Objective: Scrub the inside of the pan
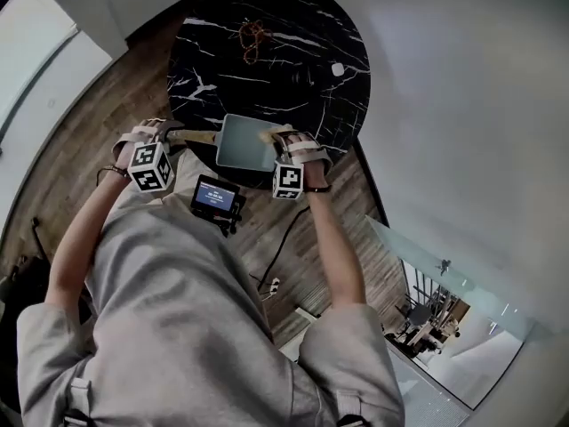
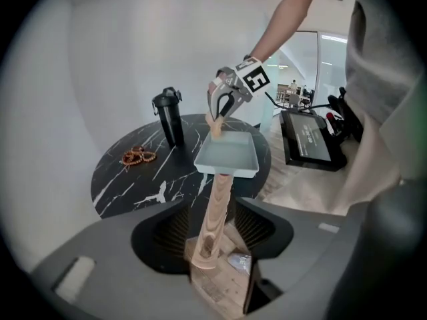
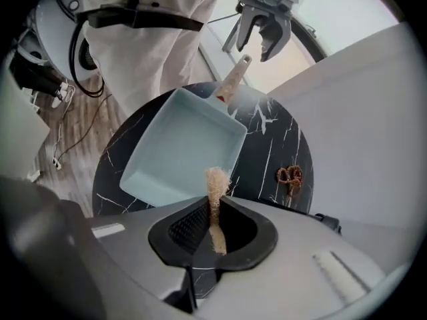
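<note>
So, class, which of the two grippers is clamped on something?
The right gripper: its jaws are shut on the scrubber. On the left gripper the jaws stand apart around the pan handle.

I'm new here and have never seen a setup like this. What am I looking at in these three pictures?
There is no robot here: a person holds a two-jaw gripper in each hand. One picture comes from a camera on the person's head, looking down. The other two come from cameras riding on the grippers, each looking along its own jaws. On the round black marble table are a pale blue square pan with a wooden handle, a string of brown beads and a standing black bottle. The right gripper is shut on a fibrous scrubber, held near the pan's edge. The left gripper is open, with the handle between its jaws but not clamped.
</note>
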`<state>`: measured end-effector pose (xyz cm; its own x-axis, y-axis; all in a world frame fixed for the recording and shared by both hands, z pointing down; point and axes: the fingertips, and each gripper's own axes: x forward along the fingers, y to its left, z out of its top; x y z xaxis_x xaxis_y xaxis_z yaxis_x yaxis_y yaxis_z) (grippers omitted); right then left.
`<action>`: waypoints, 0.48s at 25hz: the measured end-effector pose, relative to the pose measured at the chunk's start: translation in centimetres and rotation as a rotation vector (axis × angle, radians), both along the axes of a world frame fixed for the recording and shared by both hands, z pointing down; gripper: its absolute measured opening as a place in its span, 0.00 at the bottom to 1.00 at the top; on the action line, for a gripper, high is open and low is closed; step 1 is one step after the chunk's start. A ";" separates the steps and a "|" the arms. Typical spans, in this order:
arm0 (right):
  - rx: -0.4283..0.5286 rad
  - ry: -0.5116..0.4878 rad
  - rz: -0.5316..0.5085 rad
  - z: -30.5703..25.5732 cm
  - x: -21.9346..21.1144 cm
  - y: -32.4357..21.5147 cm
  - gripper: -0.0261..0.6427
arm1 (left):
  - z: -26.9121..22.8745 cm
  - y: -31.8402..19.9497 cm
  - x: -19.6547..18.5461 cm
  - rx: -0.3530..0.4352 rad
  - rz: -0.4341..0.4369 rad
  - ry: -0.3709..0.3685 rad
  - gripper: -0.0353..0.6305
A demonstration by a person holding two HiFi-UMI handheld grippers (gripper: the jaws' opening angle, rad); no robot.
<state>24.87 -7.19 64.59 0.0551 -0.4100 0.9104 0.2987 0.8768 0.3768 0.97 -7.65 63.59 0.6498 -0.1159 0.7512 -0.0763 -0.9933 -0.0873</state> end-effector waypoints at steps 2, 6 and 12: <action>-0.021 0.044 -0.014 1.3 0.3 -0.9 0.11 | 1.4 0.4 0.3 -0.027 0.007 -0.031 0.35; -0.069 0.122 -0.007 3.7 1.0 -1.9 0.11 | 3.0 0.9 1.2 -0.050 0.013 -0.058 0.38; -0.134 0.167 0.101 5.2 1.5 -1.2 0.11 | 4.9 0.5 1.4 -0.003 0.024 -0.113 0.38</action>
